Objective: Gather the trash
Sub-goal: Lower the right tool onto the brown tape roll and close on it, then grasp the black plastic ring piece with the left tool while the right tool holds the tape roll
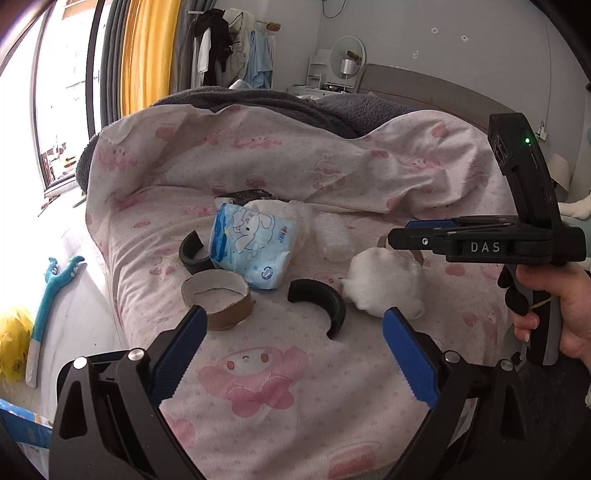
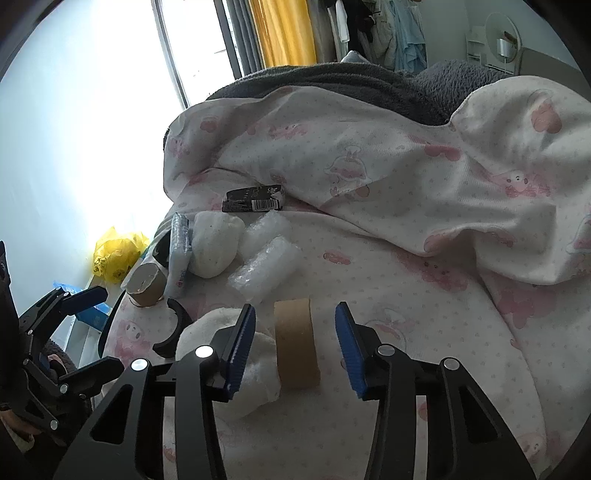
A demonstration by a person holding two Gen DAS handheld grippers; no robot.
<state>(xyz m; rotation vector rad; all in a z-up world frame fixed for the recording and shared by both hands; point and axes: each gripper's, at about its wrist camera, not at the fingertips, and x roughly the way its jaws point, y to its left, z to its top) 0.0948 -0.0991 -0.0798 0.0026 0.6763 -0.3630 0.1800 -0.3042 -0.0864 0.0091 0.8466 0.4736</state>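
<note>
- Left wrist view: the left gripper (image 1: 291,325) hangs over the quilt (image 1: 258,391) with its jaws spread wide and nothing between them. Ahead lie a cardboard ring (image 1: 217,298), a black curved piece (image 1: 321,301), a second black piece (image 1: 192,253), a blue-and-white packet (image 1: 251,247), bubble wrap (image 1: 332,236) and a white wad (image 1: 384,282).
- In the same view the right gripper (image 1: 397,236), held in a hand (image 1: 554,306), reaches in side-on just above the wad.
- Right wrist view: the right gripper (image 2: 295,343) straddles a brown tape ring (image 2: 297,343); its jaws stand partly open, with a gap on each side, so nothing is held. The step looks like the first pick-up. Next it likely needs to lower and pinch the ring without catching the white wad (image 2: 255,365) touching the left pad.
- Surface and room: a soft, rumpled pink-print quilt on a bed, which should give under pressure; a grey blanket (image 2: 332,79) behind, a bright window and yellow curtain (image 2: 284,29), and a yellow bag (image 2: 114,254) on the floor.
</note>
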